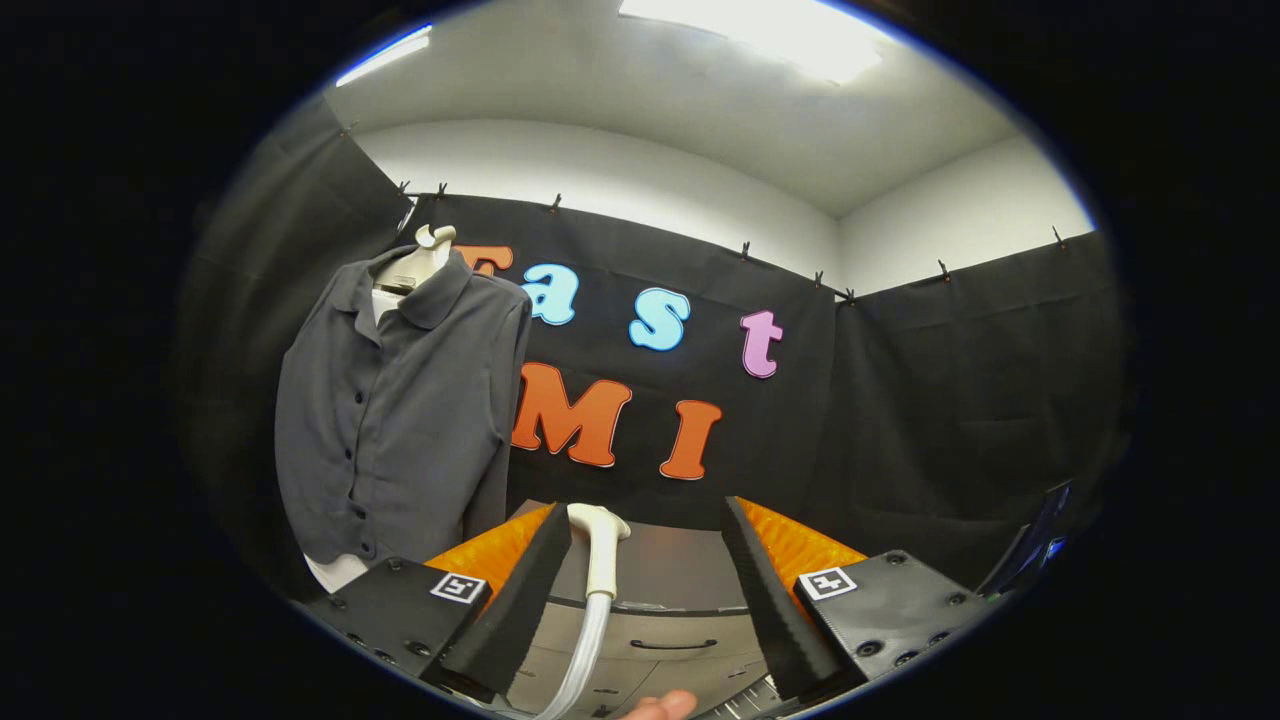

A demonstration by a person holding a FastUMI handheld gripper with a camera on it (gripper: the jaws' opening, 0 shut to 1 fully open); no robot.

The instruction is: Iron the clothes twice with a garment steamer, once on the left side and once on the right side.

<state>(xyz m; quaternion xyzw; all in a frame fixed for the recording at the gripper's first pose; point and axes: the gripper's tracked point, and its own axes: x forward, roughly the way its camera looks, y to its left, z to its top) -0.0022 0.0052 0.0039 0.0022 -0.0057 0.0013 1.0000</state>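
Two ceiling lights lit the booth from above; the bigger panel blew out to white. The wall cloth stayed dim. Strong fisheye curvature bent straight lines near the rim. The gripper, fingers apart, was soft-focused up close.

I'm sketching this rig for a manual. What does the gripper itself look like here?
The gripper has two wedge-shaped fingers with ribbed inner faces, mounted on flat black blocks studded with screws. Each block carries a small square black-and-white marker.

Shirt matt grey cloth; steamer handle smooth, probably plastic; hose glossy.
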